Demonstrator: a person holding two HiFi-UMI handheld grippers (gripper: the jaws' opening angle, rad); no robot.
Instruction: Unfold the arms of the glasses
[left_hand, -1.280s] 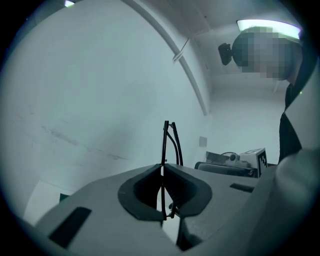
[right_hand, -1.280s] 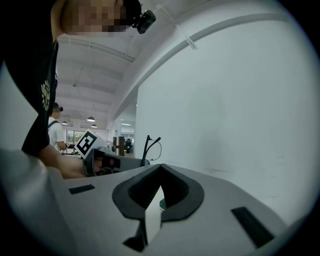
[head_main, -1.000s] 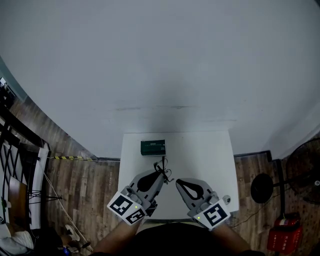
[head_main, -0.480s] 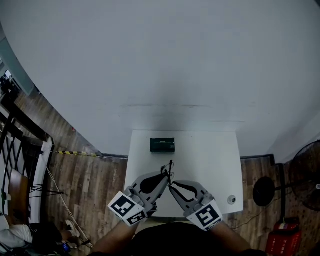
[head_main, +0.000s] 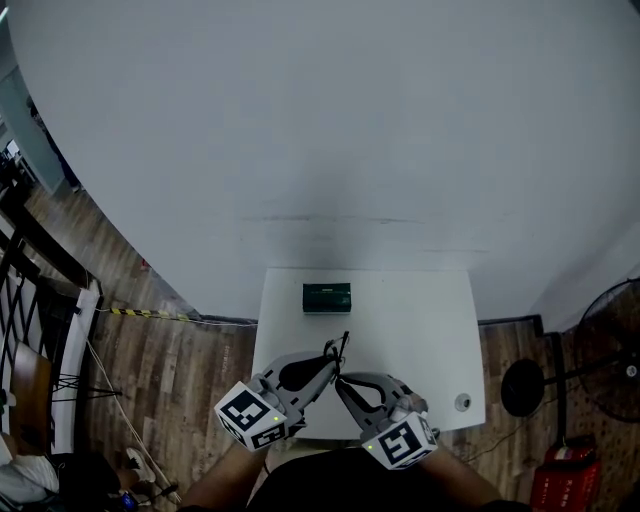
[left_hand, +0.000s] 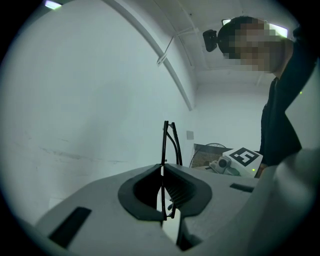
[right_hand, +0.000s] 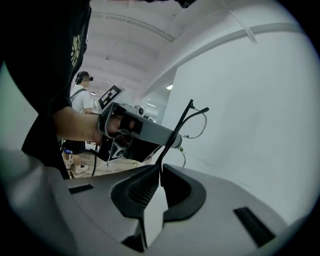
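A person at a white table (head_main: 420, 310) holds a pair of thin black glasses (head_main: 343, 343) in the air between 2 handheld grippers, above the near half of the tabletop; the left gripper (head_main: 329, 352) comes in from the lower left and the right gripper (head_main: 338, 378) from the lower right, their tips close together under the frame.

In the left gripper view the jaws are pressed together on the glasses, which stand upright and edge-on between them, the wire frame rising clear above the tips; the right gripper's marker cube shows just beyond.

In the right gripper view the jaws have just been closing and now pinch the end of 1 slim arm of the glasses; that arm slants up and to the right out of the tips to the frame, where a thin lens rim curves; the left gripper crosses behind it, held by a hand (right_hand: 75, 125).

Near the far edge of the table sits 1 dark green box (head_main: 327, 297), well apart from the glasses; from above only its top shows, and what it holds cannot be seen; a small round object (head_main: 461, 402) lies near the table's right front corner.

A plain white wall rises behind the table; a black fan (head_main: 610, 350) stands on the wood floor (head_main: 170, 380) to the right.
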